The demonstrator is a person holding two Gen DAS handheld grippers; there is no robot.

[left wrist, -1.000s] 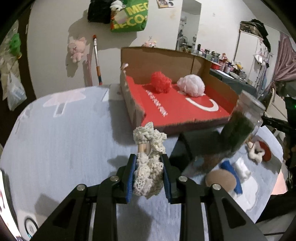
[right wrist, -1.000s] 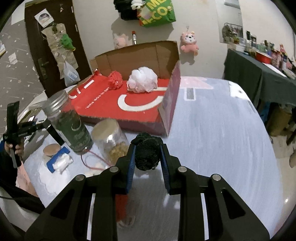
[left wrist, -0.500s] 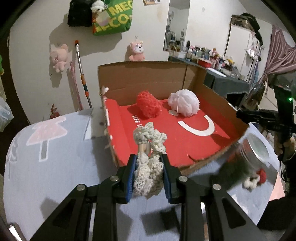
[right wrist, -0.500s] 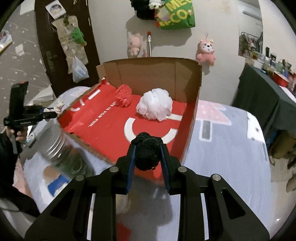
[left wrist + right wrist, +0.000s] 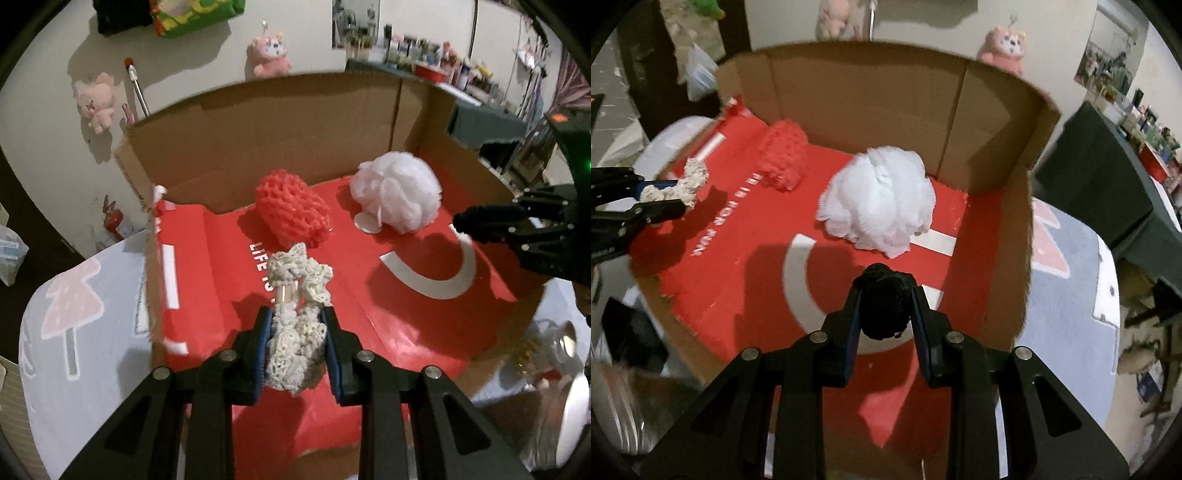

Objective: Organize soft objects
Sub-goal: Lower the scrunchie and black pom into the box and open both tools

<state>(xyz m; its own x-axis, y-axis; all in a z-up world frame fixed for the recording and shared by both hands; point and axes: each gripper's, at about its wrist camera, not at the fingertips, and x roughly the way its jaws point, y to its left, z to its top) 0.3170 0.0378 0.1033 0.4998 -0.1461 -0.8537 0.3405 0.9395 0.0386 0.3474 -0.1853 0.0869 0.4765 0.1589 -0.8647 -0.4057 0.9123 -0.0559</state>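
Left wrist view, left tool (image 5: pixel 295 345) clamping cream crochet (image 5: pixel 297 325), right tool (image 5: pixel 884 325) clamping black pompom (image 5: pixel 884 306), both inside box walls (image 5: pixel 864 99)

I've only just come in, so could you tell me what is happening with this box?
A person is sorting soft items into a cardboard box with a red floor. The left tool is shut on a cream crocheted piece, the right tool on a black puff, both held over the box. A red knitted puff and a white mesh pouf lie inside already.
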